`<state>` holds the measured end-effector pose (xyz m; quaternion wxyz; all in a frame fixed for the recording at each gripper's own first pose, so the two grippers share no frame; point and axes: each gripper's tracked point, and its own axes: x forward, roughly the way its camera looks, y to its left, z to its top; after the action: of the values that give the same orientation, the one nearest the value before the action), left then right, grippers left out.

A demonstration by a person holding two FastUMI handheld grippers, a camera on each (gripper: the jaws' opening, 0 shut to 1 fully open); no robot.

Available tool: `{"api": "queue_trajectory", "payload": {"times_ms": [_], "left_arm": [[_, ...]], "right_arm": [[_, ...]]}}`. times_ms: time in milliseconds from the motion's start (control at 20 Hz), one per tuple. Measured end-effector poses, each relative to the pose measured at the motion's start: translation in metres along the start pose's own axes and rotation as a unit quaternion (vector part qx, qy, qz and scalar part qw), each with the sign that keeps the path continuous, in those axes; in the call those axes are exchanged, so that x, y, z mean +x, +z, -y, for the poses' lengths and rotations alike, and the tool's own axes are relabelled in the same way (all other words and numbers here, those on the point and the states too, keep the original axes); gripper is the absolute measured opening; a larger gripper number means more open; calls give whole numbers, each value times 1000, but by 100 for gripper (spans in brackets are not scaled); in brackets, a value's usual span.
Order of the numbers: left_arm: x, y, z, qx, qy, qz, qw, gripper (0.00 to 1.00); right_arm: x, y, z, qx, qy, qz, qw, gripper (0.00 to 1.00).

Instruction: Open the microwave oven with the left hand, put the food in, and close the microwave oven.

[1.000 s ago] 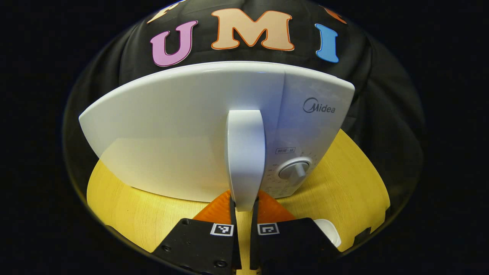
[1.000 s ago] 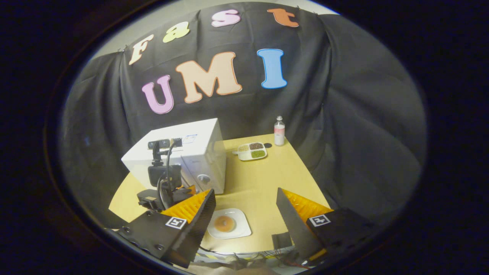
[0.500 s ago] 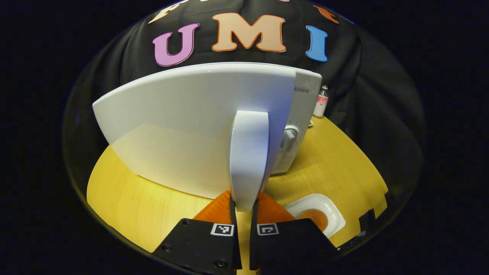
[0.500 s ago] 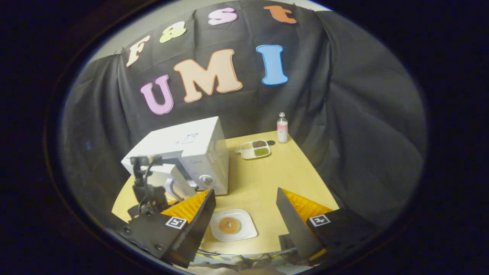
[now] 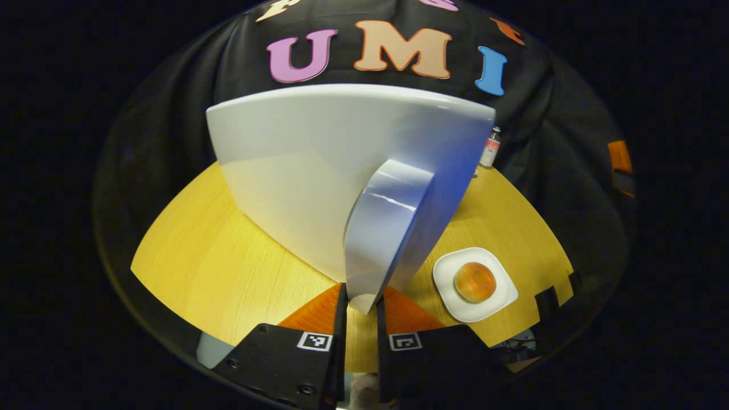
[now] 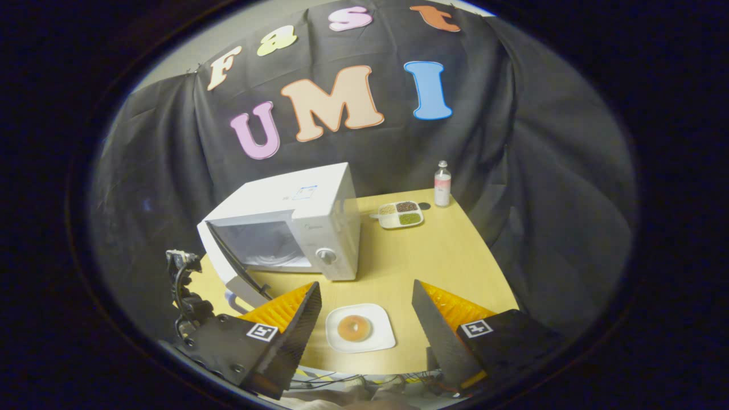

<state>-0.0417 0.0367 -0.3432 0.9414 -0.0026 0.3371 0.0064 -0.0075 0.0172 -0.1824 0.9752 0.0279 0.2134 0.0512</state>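
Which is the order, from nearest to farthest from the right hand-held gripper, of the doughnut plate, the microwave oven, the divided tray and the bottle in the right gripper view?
From the right hand-held gripper:
1. Doughnut plate, just ahead between the fingers.
2. Microwave oven, mid-table, left, door open.
3. Divided tray, far side, right of the oven.
4. Bottle, at the far edge, just beyond the tray.

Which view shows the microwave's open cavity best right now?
The right gripper view: the microwave stands whole, door swung out, cavity visible. The left gripper view looks at the door's outer face up close, with the left tool shut on the handle, which blocks the cavity.
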Motion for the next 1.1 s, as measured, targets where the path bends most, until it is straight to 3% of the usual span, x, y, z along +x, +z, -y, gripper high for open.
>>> {"api": "queue_trajectory", "payload": {"times_ms": [50, 150, 200, 350, 500, 550, 600, 650, 850, 1050, 1100], "left_arm": [[-4, -7, -7, -23, 9, -7, 1000, 28], [-20, -15, -24, -49, 31, -4, 998, 39], [-25, -19, -32, -57, 42, 0, 997, 42], [-48, -21, -55, -80, 75, 16, 994, 76], [-64, -19, -74, -102, 105, 32, 989, 90], [-68, -17, -81, -105, 117, 37, 987, 89], [-75, -18, -87, -107, 130, 42, 985, 94], [-80, -17, -94, -108, 144, 46, 983, 88], [-116, -15, -131, -129, 204, 66, 968, 89], [-146, -18, -166, -170, 258, 85, 947, 89], [-153, -18, -174, -181, 271, 92, 941, 89]], "right_arm": [[0, -5, -2, -2, 7, -6, 1000, 94], [0, -13, -4, -9, 18, -15, 1000, 94], [0, -15, -5, -14, 22, -19, 999, 100], [3, -24, -8, -26, 37, -30, 999, 100], [9, -30, -10, -39, 52, -40, 997, 94], [11, -33, -10, -43, 57, -43, 996, 94], [13, -35, -11, -47, 63, -47, 996, 100], [14, -39, -12, -51, 68, -51, 995, 100], [26, -52, -14, -70, 88, -68, 991, 100], [45, -77, -10, -91, 98, -101, 986, 100], [50, -85, -8, -98, 100, -109, 984, 94]]}}
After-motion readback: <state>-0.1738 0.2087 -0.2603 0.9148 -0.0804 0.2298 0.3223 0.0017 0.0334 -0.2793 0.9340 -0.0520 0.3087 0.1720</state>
